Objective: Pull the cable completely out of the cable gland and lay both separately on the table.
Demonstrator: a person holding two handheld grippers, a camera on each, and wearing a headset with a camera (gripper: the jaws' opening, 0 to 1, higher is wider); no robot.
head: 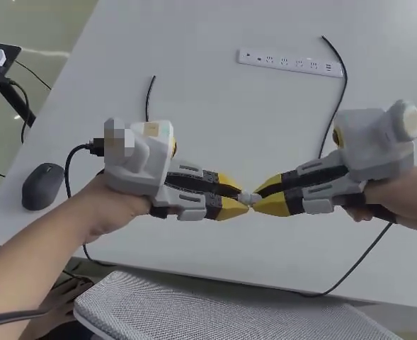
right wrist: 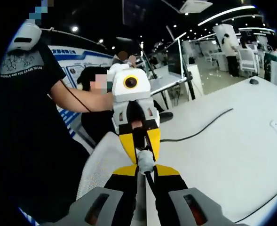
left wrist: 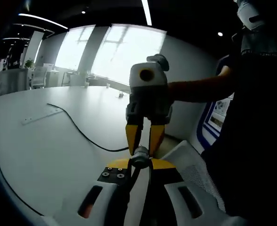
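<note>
Above the white table's (head: 215, 113) near edge, my two grippers meet tip to tip. A small pale grey cable gland (head: 248, 199) sits between them. My left gripper (head: 238, 200) is shut on the gland (left wrist: 139, 157), which rests at its yellow jaw tips. From the right, my right gripper (head: 260, 199) is shut on a short black cable (right wrist: 150, 180) that leaves the gland (right wrist: 145, 162) and runs back between its jaws. In the left gripper view the right gripper (left wrist: 144, 146) points straight at me. In the right gripper view the left gripper (right wrist: 141, 150) does the same.
A white power strip (head: 291, 62) lies at the back of the table, its black cord (head: 339, 92) running forward on the right. A thin black wire (head: 149, 95) and a dark mouse (head: 42, 185) lie left. A grey mesh chair (head: 215, 312) is under the grippers.
</note>
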